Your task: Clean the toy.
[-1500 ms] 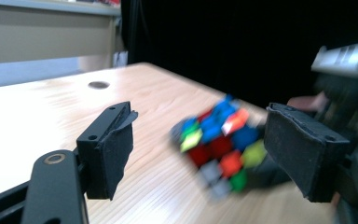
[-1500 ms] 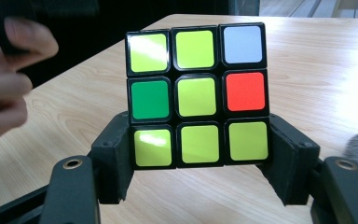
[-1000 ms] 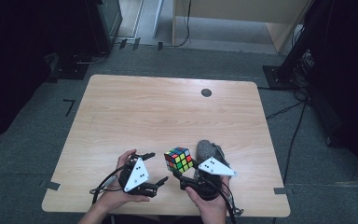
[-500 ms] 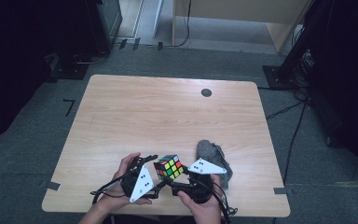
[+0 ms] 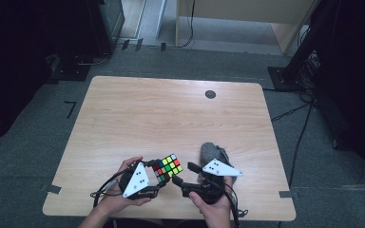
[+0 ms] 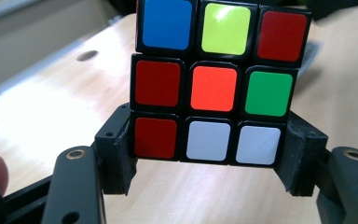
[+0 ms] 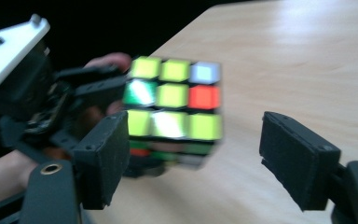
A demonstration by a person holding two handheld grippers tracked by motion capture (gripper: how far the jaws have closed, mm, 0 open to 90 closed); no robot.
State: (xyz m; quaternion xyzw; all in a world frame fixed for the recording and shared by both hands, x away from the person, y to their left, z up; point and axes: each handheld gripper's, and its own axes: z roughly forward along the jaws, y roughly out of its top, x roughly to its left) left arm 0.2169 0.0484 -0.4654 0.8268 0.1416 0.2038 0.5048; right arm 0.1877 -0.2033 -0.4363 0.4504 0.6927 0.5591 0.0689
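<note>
We clamp the puzzle cube (image 6: 213, 86) in our left tool (image 6: 207, 154) above the bench (image 5: 138, 114), its jaws just closed on the bottom layer, so our right tool (image 7: 209, 158), jaws just widening and empty, can turn it.

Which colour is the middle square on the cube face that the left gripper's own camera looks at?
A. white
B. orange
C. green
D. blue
B: in the left gripper view the puzzle cube sits clamped between the left gripper's jaws, and the square at the centre of the facing side is orange, with red to its left and green to its right.
</note>
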